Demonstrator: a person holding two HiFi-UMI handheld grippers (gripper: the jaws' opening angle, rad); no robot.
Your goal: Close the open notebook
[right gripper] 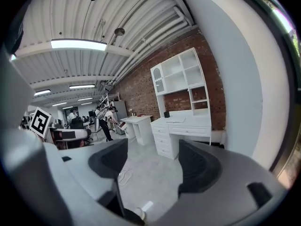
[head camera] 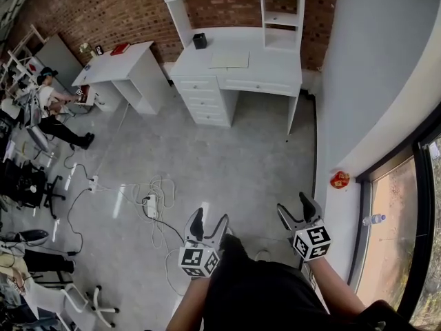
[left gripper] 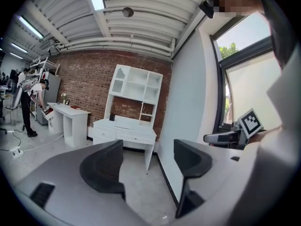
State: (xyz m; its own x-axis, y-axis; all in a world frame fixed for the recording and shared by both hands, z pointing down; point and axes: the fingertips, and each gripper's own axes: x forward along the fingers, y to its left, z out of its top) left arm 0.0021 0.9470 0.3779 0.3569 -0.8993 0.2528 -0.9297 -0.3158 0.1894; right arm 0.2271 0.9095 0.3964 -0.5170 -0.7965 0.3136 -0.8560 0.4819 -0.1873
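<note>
The open notebook (head camera: 229, 60) lies flat on the white desk (head camera: 275, 64) against the brick wall, far across the floor from me. In the right gripper view the notebook (right gripper: 176, 119) shows as a pale sheet on the desk top. My left gripper (head camera: 209, 221) and right gripper (head camera: 295, 209) hang side by side over the grey floor, near my body. Both stand open with nothing between the jaws. The left gripper (left gripper: 148, 161) and the right gripper (right gripper: 153, 166) each look toward the desk (left gripper: 124, 126).
A black cup (head camera: 200, 41) stands on the desk under a white hutch (head camera: 282, 12). A second white desk (head camera: 120, 64) is at the left, with a person (head camera: 52, 109) beside it. Cables and a power strip (head camera: 150, 205) lie on the floor. A white wall (head camera: 365, 102) and window run along the right.
</note>
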